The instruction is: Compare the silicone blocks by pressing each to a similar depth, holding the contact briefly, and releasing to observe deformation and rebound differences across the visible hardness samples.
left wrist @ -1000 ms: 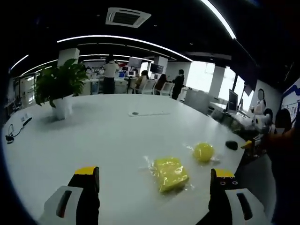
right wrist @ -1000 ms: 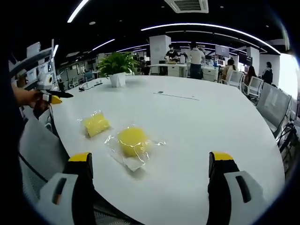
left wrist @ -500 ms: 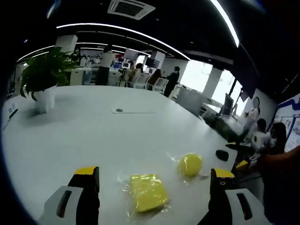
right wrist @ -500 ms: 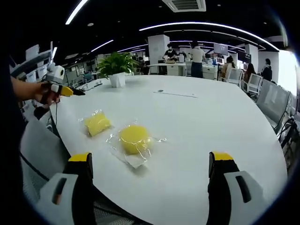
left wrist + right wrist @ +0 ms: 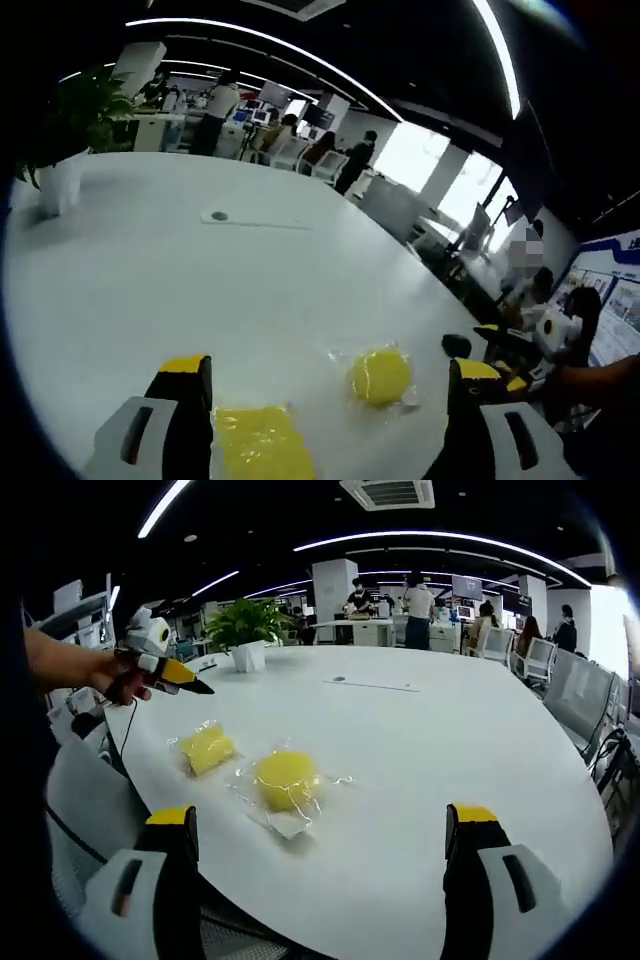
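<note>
Writing unreadable on bagged yellow blocks (image 5: 286,780) on white table (image 5: 440,740).

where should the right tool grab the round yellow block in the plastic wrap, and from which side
Grip the round yellow block across its widest part, coming down from above with the right tool, whose jaws stand wide open. It is domed and lies flat on the white table, so low side faces look hard to reach; the loose wrap may slip.

A potted plant (image 5: 246,632) stands on the white table (image 5: 430,740); office chairs (image 5: 545,663) beyond.
</note>
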Available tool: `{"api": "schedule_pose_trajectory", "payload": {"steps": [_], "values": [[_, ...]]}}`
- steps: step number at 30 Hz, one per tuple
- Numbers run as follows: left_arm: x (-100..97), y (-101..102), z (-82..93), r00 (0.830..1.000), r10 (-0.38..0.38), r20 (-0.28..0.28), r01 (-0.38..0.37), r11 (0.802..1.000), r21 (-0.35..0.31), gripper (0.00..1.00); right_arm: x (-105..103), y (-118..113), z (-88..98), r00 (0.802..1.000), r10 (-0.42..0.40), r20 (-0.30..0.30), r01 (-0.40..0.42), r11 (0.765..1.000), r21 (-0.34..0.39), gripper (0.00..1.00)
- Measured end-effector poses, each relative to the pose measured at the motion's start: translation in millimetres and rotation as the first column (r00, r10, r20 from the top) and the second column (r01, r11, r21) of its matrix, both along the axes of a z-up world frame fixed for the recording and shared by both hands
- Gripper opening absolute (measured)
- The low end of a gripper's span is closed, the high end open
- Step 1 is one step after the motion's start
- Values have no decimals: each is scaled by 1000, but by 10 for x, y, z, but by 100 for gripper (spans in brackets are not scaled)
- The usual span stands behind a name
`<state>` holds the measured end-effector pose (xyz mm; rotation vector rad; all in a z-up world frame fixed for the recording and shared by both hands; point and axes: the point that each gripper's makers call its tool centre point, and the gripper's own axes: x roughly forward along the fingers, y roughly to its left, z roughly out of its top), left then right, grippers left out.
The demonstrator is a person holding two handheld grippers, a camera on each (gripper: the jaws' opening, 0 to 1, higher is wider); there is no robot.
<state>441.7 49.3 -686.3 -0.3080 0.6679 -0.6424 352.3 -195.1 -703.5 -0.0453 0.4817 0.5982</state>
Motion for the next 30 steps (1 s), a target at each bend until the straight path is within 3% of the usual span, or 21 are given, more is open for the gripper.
{"api": "schedule_pose_trajectory", "payload": {"steps": [14,16,19,23,27,30], "values": [[126,-273,-326,990,5,-139,-15,997,-71,100,-86,-69,-32,999,-30,-12,30,1000,0,97],[125,-318,-364,983,14,-182,-31,996,-88,100,-97,-75,-56,999,-31,-27,32,1000,1,97],[156,-430,-343,972,16,-233,-56,984,-167,98,-95,-73,-47,999,-34,-22,34,999,6,97],[201,-513,-422,960,7,-281,-67,977,-202,97,-107,-62,-69,999,-31,-35,31,999,5,97],[242,-545,-559,954,1,-301,-53,984,-168,93,-110,-47,-54,999,-29,-31,29,1000,1,97],[260,-551,-700,940,7,-342,-48,993,-111,92,-114,-52,-78,999,-31,-34,31,999,-9,97]]}}
